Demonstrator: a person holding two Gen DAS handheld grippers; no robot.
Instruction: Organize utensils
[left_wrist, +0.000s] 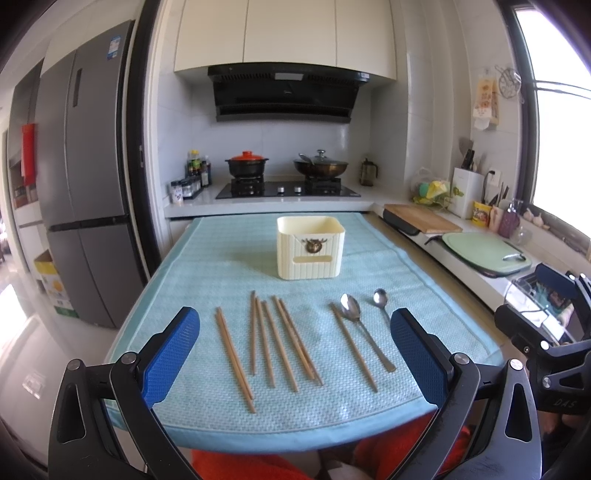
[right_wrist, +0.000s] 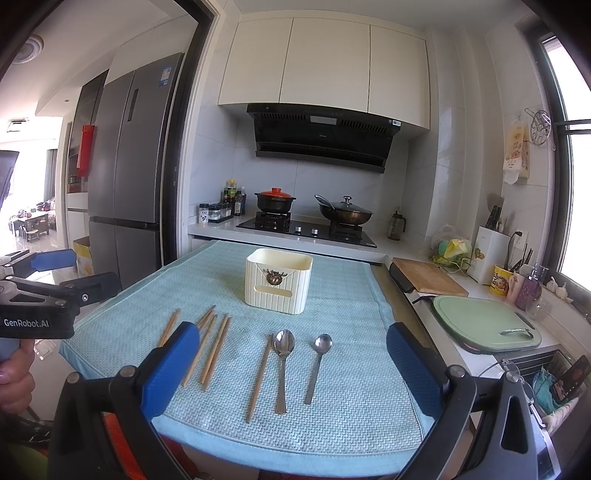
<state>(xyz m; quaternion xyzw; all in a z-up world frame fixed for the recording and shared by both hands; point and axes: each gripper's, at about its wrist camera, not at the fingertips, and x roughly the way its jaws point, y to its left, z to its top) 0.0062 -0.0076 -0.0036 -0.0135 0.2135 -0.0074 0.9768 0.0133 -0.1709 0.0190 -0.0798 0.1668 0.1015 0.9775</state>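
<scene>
While both grippers hang above the near edge of the table, neither one touches anything. The left gripper (left_wrist: 295, 354) has its blue-padded fingers (left_wrist: 170, 354) spread wide, and the group of wooden chopsticks (left_wrist: 266, 343) lies on the light blue mat (left_wrist: 207, 266) in the gap between them, just beyond the tips. The right gripper (right_wrist: 291, 373) is likewise spread wide and empty; between its fingers, on the mat, lie a single chopstick (right_wrist: 259, 376), a larger spoon (right_wrist: 282, 365) just to its right with the bowl pointing away, and a smaller spoon (right_wrist: 317, 363) a little further right. In the left wrist view the same lone chopstick (left_wrist: 352, 347) touches or nearly touches the larger spoon (left_wrist: 360, 328), and the smaller spoon (left_wrist: 381, 301) sits near the inner side of the left gripper's right finger. A cream ribbed utensil holder (left_wrist: 310, 251) stands upright further back on the mat, well apart from both grippers and all the utensils, its top open. A person's hand (right_wrist: 14, 376) grips the left gripper's handle at the left edge of the right wrist view.
</scene>
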